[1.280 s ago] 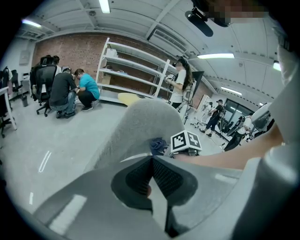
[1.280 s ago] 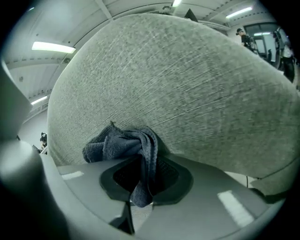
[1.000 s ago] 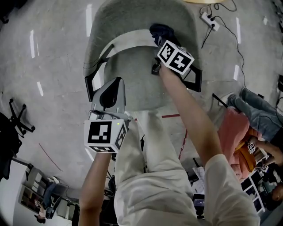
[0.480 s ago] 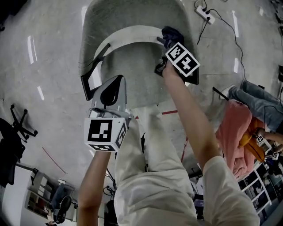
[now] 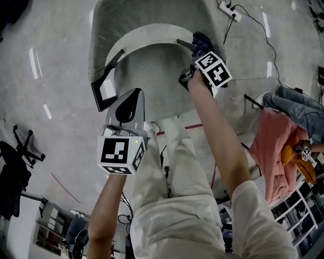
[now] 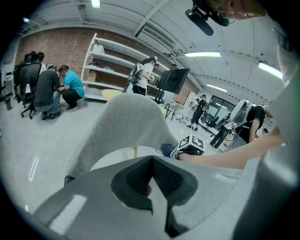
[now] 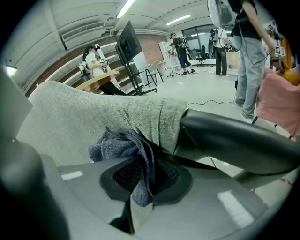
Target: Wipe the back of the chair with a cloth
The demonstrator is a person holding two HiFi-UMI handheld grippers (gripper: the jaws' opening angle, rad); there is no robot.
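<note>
I am in a big open robotics lab or workshop hall, not a home. A bare brick wall (image 6: 51,42) runs behind tall open metal shelving (image 6: 105,61). Strip lights (image 6: 201,55) and exposed ducting (image 6: 157,35) cross a pale vaulted ceiling, and the polished concrete floor (image 5: 45,76) mirrors the lights. A large screen on a rolling stand (image 6: 172,79) stands out on the floor, and a power strip (image 5: 226,8) lies there with its cable trailing. A group of people (image 6: 56,89) huddles on office chairs by the wall, and another person (image 6: 145,75) stands working near the screen
</note>
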